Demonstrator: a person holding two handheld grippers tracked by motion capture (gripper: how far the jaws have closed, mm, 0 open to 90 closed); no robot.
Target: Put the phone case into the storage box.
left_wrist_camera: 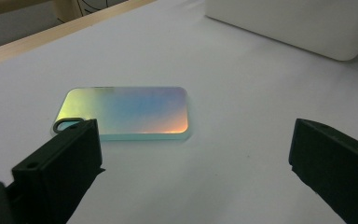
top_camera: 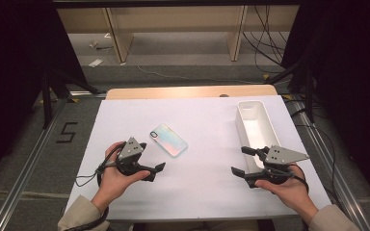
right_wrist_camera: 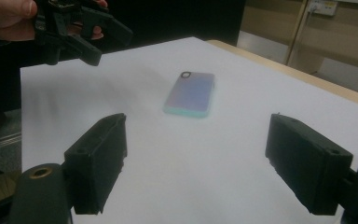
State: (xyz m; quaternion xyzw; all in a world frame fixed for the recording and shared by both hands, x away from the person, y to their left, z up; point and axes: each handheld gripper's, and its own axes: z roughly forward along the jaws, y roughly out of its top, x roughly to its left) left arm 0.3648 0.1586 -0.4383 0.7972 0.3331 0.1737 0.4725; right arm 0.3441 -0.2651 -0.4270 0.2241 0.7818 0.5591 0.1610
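An iridescent phone case point(top_camera: 168, 139) lies flat on the white table top point(top_camera: 207, 192), camera hole toward the far left. My left gripper point(top_camera: 155, 172) hovers just near and left of it, open, with nothing between its jaws. In the left gripper view the case point(left_wrist_camera: 126, 112) lies just beyond the left gripper point(left_wrist_camera: 193, 140), closer to its left jaw. My right gripper point(top_camera: 241, 161) is open and empty at the near right, pointing left toward the case. The right gripper view shows the case point(right_wrist_camera: 191, 93) well ahead of the right gripper point(right_wrist_camera: 196, 140), and the left gripper point(right_wrist_camera: 81, 32) at the top left.
A long white tray point(top_camera: 253, 127) stands along the right side of the table, just beyond the right gripper; its wall point(left_wrist_camera: 298, 23) fills the top right of the left gripper view. The table's wooden far edge point(top_camera: 188, 91) borders a floor with cables and metal frames.
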